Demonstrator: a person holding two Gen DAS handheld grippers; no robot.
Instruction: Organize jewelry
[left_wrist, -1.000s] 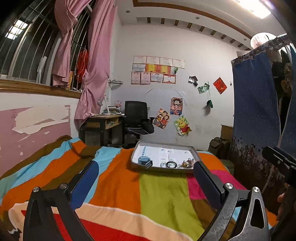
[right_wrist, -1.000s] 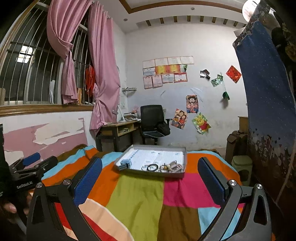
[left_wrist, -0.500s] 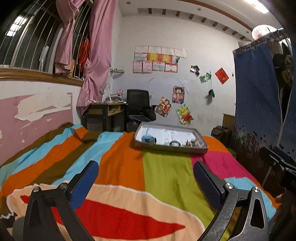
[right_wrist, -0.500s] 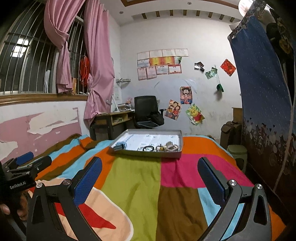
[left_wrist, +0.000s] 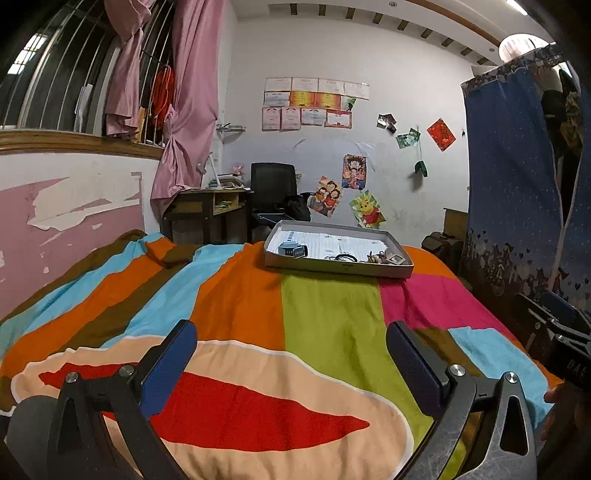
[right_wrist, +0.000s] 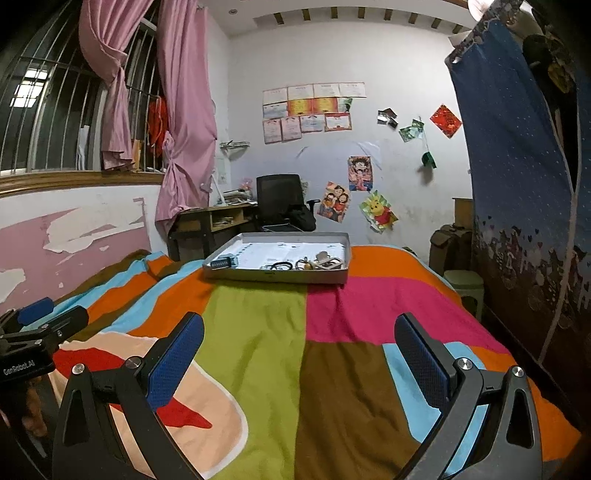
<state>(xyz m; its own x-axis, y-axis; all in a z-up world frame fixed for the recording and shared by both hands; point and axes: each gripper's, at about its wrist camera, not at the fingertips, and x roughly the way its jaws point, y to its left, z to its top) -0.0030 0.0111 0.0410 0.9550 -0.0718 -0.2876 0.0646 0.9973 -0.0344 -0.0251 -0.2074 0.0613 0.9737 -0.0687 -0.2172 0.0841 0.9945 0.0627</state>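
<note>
Pulled back from a second ago — more of the striped bed (left_wrist: 325, 321) now in view, the grey tray (left_wrist: 338, 268) smaller and well apart at the far end, so sorting not yet begun. Plenty of open blanket ahead for an approach; bed edge dropping away on the right beside the blue curtain (right_wrist: 517, 184). Left gripper (left_wrist: 291, 354) and right gripper (right_wrist: 299, 347) both with fingers spread wide, holding nothing. Jewelry (right_wrist: 306, 264) heaped along the tray's near wall, small blue box (left_wrist: 292, 250) to the left.
</note>
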